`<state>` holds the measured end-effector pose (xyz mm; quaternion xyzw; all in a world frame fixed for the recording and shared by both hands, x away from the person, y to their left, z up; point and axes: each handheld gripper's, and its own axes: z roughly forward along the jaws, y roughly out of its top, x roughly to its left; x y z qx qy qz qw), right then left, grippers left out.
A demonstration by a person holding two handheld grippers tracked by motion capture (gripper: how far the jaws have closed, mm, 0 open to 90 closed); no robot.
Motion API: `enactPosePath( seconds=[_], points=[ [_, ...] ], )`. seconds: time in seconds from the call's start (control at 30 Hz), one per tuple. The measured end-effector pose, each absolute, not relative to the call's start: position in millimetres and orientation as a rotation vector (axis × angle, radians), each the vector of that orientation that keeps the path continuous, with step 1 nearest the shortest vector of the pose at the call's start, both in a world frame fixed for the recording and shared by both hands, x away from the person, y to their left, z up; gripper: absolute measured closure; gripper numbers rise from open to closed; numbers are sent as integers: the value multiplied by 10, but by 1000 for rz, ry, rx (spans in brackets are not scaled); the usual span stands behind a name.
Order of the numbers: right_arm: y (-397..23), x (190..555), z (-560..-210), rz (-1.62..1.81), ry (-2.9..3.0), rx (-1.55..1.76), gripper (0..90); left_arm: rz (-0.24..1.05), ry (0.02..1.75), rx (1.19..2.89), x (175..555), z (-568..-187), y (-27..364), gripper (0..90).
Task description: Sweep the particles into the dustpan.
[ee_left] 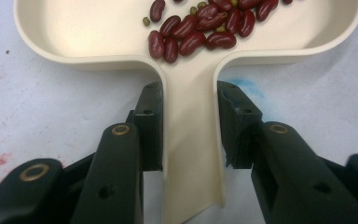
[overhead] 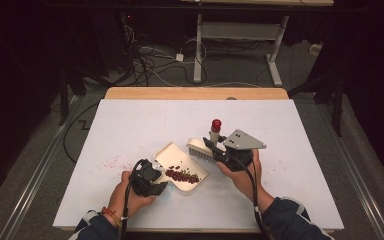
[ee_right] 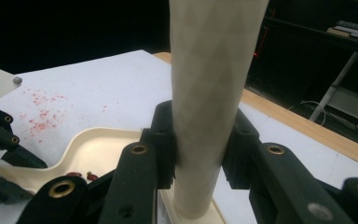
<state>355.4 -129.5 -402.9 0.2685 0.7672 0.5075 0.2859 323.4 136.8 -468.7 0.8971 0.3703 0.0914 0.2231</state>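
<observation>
On the white table (overhead: 130,125) the left gripper (overhead: 147,178) has its jaws clamped on the flat handle of a cream dustpan (overhead: 172,156), one pad on each side of the handle, as the left gripper view shows clearly (ee_left: 190,154). The dustpan lies flat near the middle of the table, a little towards the near edge, and its open side points to the far left. Inside it there is a small heap of red beans (overhead: 182,175), gathered at the near end close to the handle; in the left gripper view a few small green ones are mixed among the red beans (ee_left: 200,30). The right gripper (overhead: 219,150) is just to the right of the dustpan and its jaws are closed tight around the pale handle of a brush (overhead: 200,148). This handle stands nearly upright and has a red cap at the top. The white bristles of the brush are just beside the far right edge of the dustpan. On the table to the left of the dustpan some red specks (overhead: 112,162) are scattered
</observation>
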Motion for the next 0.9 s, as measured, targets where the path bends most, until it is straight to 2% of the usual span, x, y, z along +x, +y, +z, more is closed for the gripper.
enactPosePath(
  seconds=[0.37, 0.9],
  points=[
    [-950, 3438, -4132, 1349, 2106, 649, 701, 243, 1035, 2467, 3237, -4691, 1359, 633],
    [-806, 3222, -4080, 1368, 2151, 617, 701, 228, 1072, 2423, 3292, -4697, 1381, 636]
  ],
)
